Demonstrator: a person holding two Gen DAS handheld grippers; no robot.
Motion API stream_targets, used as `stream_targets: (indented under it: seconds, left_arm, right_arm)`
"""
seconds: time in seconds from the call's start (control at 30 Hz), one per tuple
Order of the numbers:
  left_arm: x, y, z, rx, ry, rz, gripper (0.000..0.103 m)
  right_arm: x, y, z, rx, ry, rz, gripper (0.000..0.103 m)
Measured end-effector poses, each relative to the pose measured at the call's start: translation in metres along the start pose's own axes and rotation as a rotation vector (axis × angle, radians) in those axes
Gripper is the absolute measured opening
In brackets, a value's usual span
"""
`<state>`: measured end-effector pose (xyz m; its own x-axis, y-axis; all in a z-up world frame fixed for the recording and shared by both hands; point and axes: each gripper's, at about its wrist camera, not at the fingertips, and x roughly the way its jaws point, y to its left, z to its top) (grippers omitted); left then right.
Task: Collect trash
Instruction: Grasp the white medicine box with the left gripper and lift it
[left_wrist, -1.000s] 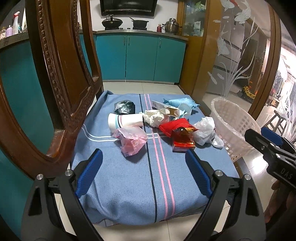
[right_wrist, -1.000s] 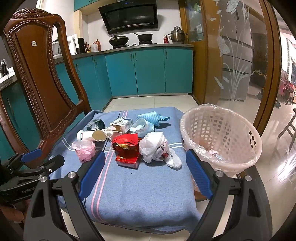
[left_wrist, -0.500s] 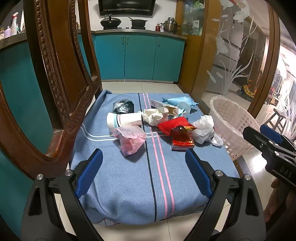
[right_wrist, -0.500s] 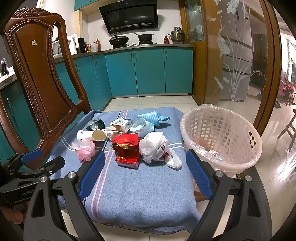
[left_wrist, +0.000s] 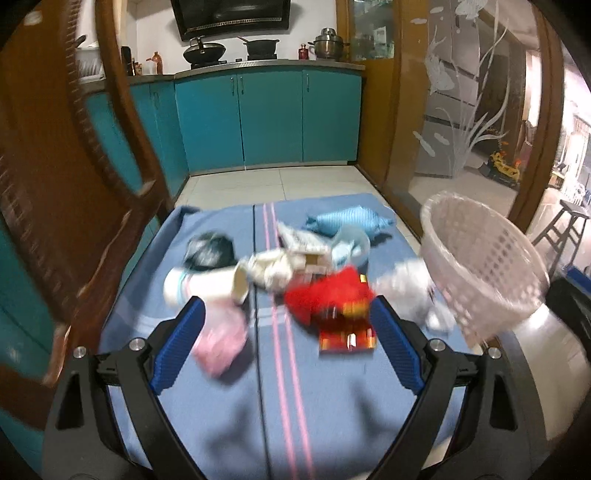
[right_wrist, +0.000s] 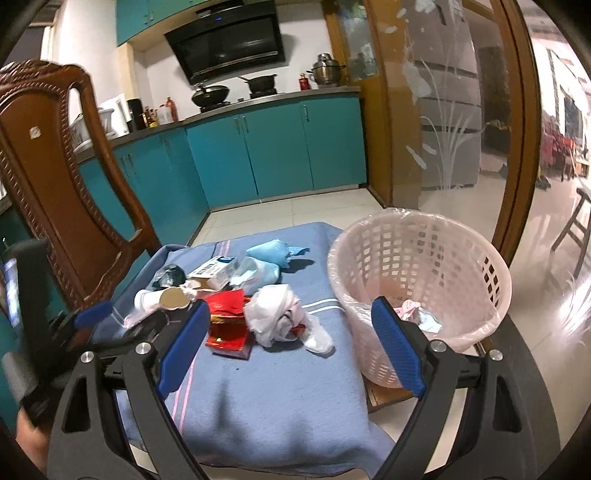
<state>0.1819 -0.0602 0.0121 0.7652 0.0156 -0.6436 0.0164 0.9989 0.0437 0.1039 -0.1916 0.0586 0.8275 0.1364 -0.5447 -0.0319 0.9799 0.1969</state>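
Trash lies in a heap on a blue striped cloth (left_wrist: 258, 398): a pink bag (left_wrist: 221, 343), a white paper cup (left_wrist: 203, 286), a red packet (left_wrist: 332, 299), a white crumpled bag (right_wrist: 275, 314), a light blue wrapper (right_wrist: 273, 251) and a small carton (right_wrist: 216, 271). A pink mesh basket (right_wrist: 424, 266) stands at the cloth's right edge with some trash inside. My left gripper (left_wrist: 286, 343) is open and empty, low over the near side of the heap, with the pink bag by its left finger. My right gripper (right_wrist: 290, 347) is open and empty, near the white bag and basket.
A carved wooden chair back (right_wrist: 55, 177) stands at the left of the cloth. Teal kitchen cabinets (right_wrist: 280, 147) line the back wall across a tiled floor. A glass door with a wooden frame (right_wrist: 461, 110) is at the right behind the basket.
My left gripper has moved forward and down toward the heap; its view is blurred. My right gripper has moved closer to the cloth and basket. Both stay open.
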Motion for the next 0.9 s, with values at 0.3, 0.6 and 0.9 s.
stream_targets:
  seconds: [0.3,0.6,0.9]
  left_arm:
    - [0.085,-0.02,0.042,0.01,0.111,0.083,0.089]
    - [0.108,-0.026,0.037,0.078,0.192,0.047,0.042]
    - [-0.022,0.013,0.021,0.052,-0.049,-0.074,0.041]
  right_arm:
    - [0.007,-0.012,0.001,0.028,0.036,0.021,0.087]
    - [0.016,-0.009,0.001,0.02,0.056,0.022,0.087]
    - [0.057,0.007,-0.003,-0.042,0.124,0.019,0.087]
